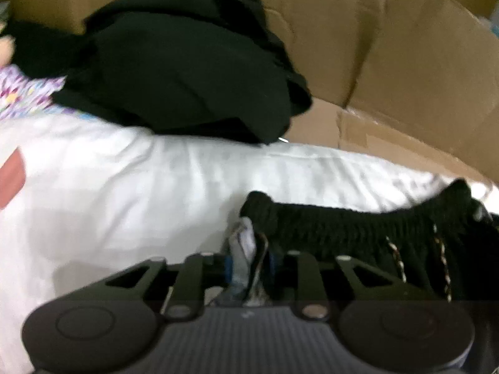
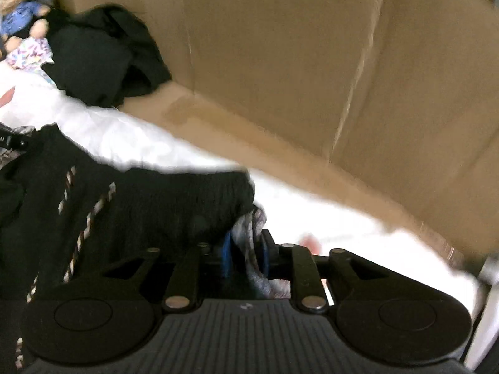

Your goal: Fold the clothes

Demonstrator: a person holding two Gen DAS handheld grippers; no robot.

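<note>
Left claw point(image 1: 249, 265): blue pads closed most of the way on a bunch of cloth, pale lining and dark fabric pinched together at one end of the elastic waistband. Right claw point(image 2: 244, 255): likewise nipped down on a wad of pale lining at the opposite end of the same band. Between the two, black shorts point(image 1: 358, 233) stretched by the waistband, speckled drawstring point(image 1: 396, 261) dangling from the middle, the rest of the garment out of sight below the claws. Judged from this: the step in hand is lifting and spreading before the first fold.

To do it well: keep both grips firm, since each has only a small bite of gathered fabric and the elastic will tug back. Pull apart just enough to take the sag out of the band, not enough to strip the cloth from the pads. Hold the two ends level so the legs hang even. Mind the drawstring, better tucked inward than trailing out of the fold. Lay down on the bare stretch of the white bedding point(image 1: 109, 193) just beneath, short of the heap of dark clothes point(image 1: 187, 71) further back and well clear of the cardboard wall point(image 1: 389, 46) behind.
</note>
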